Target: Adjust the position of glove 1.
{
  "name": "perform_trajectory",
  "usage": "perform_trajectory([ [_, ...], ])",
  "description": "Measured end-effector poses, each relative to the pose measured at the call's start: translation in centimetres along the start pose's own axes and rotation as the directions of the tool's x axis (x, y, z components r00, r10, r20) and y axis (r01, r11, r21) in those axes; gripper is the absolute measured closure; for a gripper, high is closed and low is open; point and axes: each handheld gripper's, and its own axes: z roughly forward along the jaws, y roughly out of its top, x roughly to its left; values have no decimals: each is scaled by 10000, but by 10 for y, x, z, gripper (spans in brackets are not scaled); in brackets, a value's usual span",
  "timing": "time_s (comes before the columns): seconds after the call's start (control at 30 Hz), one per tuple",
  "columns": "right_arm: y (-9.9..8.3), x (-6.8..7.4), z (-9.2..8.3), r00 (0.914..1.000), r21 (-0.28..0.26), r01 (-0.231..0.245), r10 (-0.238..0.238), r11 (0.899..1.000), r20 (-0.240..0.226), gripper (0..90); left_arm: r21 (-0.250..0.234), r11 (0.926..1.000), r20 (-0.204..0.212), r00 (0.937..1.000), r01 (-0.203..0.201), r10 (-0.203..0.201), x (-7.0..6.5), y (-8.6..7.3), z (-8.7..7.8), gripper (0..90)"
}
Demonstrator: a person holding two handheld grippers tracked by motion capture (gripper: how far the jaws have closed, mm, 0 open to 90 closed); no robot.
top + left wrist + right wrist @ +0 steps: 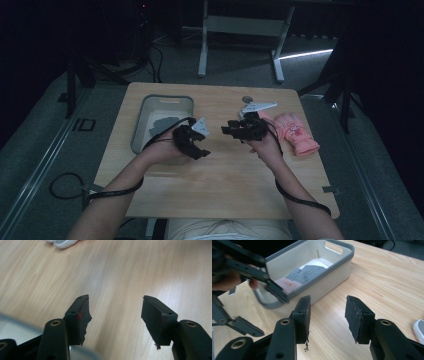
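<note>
A grey-rimmed bin (162, 120) stands on the left half of the wooden table (225, 185). The right gripper view looks into the bin (329, 267), where a grey glove (309, 273) lies beside a pink one (287, 285). Another pink glove (296, 132) lies on the table at the right. My left gripper (200, 150) hovers just right of the bin, and its jaws (115, 315) are open over bare wood. My right gripper (229, 130) is held mid-table, pointing left toward the bin. It stands open (328, 317) with nothing between its pads.
A small round grey disc (247, 99) sits near the table's far edge. A white object (419, 331) lies on the wood at the right edge of the right gripper view. Cables trail from both forearms, and a metal stand (240, 30) is on the floor beyond.
</note>
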Motion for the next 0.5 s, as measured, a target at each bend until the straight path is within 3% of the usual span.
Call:
perform_trajectory([
  [0.17,-9,-3,-18,9991,-98,387,-385,9992,188,553,112,9999,-141,9999,-81,83,-22,5,14,339],
  [0.37,-26,-7,-39,9943,-219,1057,-1053,9942,173,554,-195,9996,-114,9997,202,-204,-39,1,28,270],
  [0.43,-32,-10,-42,9946,-149,1004,-1000,9948,290,559,-103,9997,-138,9997,222,-223,-45,-3,34,234],
  [0.5,-41,-15,-45,9955,-49,872,-869,9962,365,567,13,9995,-108,9994,315,-315,-50,-8,40,142],
])
